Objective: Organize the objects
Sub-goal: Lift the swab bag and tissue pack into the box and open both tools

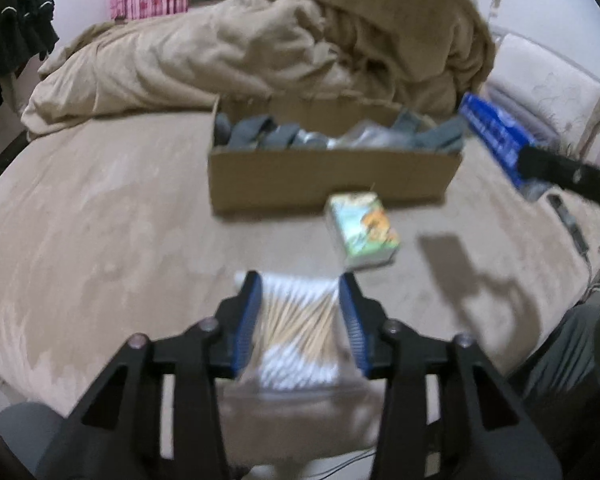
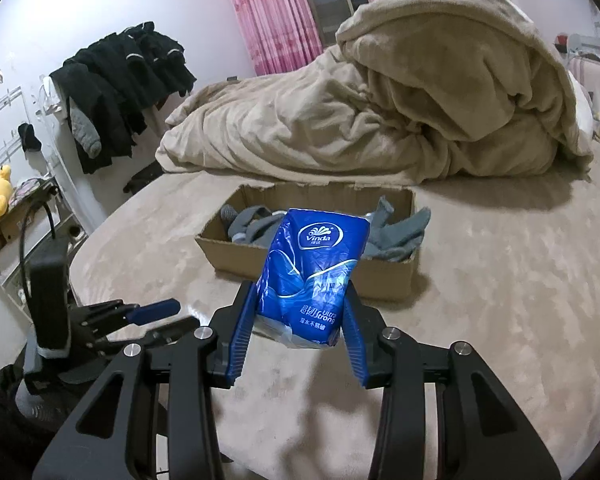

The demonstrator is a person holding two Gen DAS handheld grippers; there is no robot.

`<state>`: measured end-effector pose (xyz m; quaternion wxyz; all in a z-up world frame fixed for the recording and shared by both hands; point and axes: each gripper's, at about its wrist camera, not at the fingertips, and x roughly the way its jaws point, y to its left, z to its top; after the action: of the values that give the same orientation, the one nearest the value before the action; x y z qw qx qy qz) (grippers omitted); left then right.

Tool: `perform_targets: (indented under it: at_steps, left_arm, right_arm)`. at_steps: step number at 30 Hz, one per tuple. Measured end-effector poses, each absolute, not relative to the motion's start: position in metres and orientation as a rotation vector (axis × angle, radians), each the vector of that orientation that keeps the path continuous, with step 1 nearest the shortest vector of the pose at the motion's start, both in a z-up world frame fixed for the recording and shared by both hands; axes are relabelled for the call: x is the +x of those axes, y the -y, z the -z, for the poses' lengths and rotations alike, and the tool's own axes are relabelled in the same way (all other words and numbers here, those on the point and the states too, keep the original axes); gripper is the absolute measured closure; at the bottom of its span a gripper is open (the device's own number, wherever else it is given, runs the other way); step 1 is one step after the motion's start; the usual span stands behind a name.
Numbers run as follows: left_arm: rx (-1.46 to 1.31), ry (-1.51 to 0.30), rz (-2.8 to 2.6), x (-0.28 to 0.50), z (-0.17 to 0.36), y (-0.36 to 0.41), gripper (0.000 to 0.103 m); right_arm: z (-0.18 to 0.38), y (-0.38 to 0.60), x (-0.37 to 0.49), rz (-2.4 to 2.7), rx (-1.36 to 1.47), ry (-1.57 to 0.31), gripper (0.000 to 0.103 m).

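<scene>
Right now your left gripper [image 1: 300,300] is clamped on a clear pack of cotton swabs [image 1: 298,328], its blue pads pressing both sides of the bundle. The left wrist view is smeared by blur, so you cannot read the pack's edges cleanly, and its near end runs out of sight behind the gripper body. Just past the fingertips a small green and white tissue packet [image 1: 362,232] lies on the beige bedspread [image 1: 100,240]; its print is too soft to read. Beyond that sits the cardboard box [image 1: 332,178], holding grey socks [image 1: 260,136] and something clear and crinkled that you cannot identify.

Your right gripper [image 2: 298,312] grips a blue Vinda tissue pack [image 2: 312,272], tilted, held above the bedspread in front of the box. The pack covers the middle of the box, so what is inside there is hidden in the right wrist view; only socks show to either side. In the left wrist view the same pack is cut by the right edge and half covered by a dark finger.

A heaped tan blanket [image 2: 420,112] hides the far side of the bed. Your left gripper appears low at the left of the right wrist view, but the swabs cannot be seen from there.
</scene>
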<state>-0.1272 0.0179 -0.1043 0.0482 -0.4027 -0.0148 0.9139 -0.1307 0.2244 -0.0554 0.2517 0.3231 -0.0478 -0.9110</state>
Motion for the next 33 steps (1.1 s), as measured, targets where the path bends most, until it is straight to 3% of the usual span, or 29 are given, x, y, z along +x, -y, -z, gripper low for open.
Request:
perform_targets:
  at_steps: [1, 2, 7, 8, 11, 14, 24, 33]
  left_arm:
    - [-1.245, 0.062, -2.791, -0.125, 0.108, -0.015, 0.041]
    - [-1.253, 0.079, -2.795, -0.125, 0.111, -0.013, 0.024]
    - [-1.282, 0.084, -2.758, -0.127, 0.130, -0.019, 0.021]
    - [-1.284, 0.060, -2.753, -0.128, 0.134, -0.022, 0.023]
    - [-1.309, -0.018, -2.752, -0.131, 0.146, -0.031, 0.050]
    - [-1.282, 0.006, -2.759, -0.128, 0.142, -0.027, 0.057]
    - [-1.049, 0.116, -2.804, -0.113, 0.054, -0.019, 0.058]
    - [-0.882, 0.108, -2.847, -0.125, -0.003, -0.007, 0.058]
  right_arm:
    - [0.057, -0.225, -0.131, 2.477, 0.883, 0.133, 0.060]
    - [0.058, -0.226, -0.131, 2.476, 0.886, 0.138, 0.060]
    - [0.062, -0.225, -0.133, 2.468, 0.901, 0.148, 0.060]
    - [0.062, -0.224, -0.132, 2.466, 0.899, 0.148, 0.060]
    - [0.060, -0.222, -0.130, 2.463, 0.891, 0.142, 0.059]
    - [0.058, -0.223, -0.128, 2.466, 0.885, 0.144, 0.059]
    - [0.029, -0.220, -0.122, 2.480, 0.800, 0.131, 0.060]
    - [-0.001, -0.209, -0.136, 2.492, 0.722, 0.068, 0.059]
